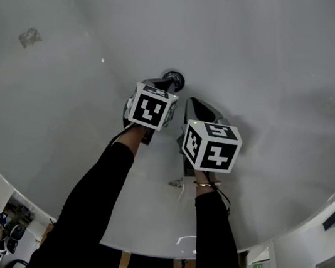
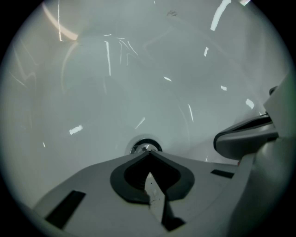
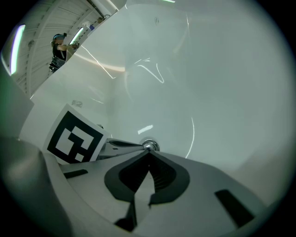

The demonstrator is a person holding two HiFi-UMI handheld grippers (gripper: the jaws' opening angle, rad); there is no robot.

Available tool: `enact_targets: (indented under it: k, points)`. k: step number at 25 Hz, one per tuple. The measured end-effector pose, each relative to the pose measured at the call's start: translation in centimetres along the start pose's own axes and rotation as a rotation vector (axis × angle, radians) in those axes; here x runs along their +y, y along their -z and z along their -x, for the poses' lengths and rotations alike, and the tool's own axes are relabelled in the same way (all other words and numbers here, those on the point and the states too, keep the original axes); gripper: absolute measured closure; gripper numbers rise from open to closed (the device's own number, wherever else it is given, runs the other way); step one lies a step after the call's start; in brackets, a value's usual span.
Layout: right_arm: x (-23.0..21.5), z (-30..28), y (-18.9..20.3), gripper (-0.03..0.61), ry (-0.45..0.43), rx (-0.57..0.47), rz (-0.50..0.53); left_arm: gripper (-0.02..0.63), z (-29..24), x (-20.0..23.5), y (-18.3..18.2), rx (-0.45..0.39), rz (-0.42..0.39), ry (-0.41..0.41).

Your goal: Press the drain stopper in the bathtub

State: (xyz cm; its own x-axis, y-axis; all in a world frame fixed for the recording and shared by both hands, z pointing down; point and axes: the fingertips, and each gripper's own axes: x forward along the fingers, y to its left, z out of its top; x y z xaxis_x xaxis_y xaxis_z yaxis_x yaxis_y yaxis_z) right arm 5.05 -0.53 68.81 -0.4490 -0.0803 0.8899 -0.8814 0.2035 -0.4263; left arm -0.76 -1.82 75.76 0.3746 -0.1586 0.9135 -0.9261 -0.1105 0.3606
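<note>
Counted one white bathtub (image 1: 280,66), one chrome drain stopper (image 1: 173,78) on its floor, and two grippers. Found the left gripper (image 1: 165,87) closed tip to tip with nothing held, nose laid at the stopper's near edge; could not confirm contact. Found the right gripper (image 1: 190,102) likewise closed and empty, just right of the stopper and nearer, apart from it.

Saw only in the right gripper view: the left gripper's tip reaching the stopper from the left, plus a person (image 3: 59,44) far off beyond the tub's edge. Saw only in the head view: a grey smudge (image 1: 30,37) on the far-left wall, the near rim (image 1: 14,178), and black sleeves (image 1: 96,201).

Noted bare tub floor far, left and right of the stopper; crowded only on the near side, by both grippers.
</note>
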Motion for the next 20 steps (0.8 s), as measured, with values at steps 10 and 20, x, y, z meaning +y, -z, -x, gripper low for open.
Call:
enact_targets:
  k: [10,20]
  points:
    - [1.3,2.1,-1.6,0.577,-0.007,-0.041,-0.004,0.606,3.5,-1.1,-1.5,-0.032,-0.010,0.008]
    - [2.6,4.2,-2.4,0.577,-0.009,-0.062,0.004,0.606,6.6,-2.4,-2.1,-0.050,-0.026,0.005]
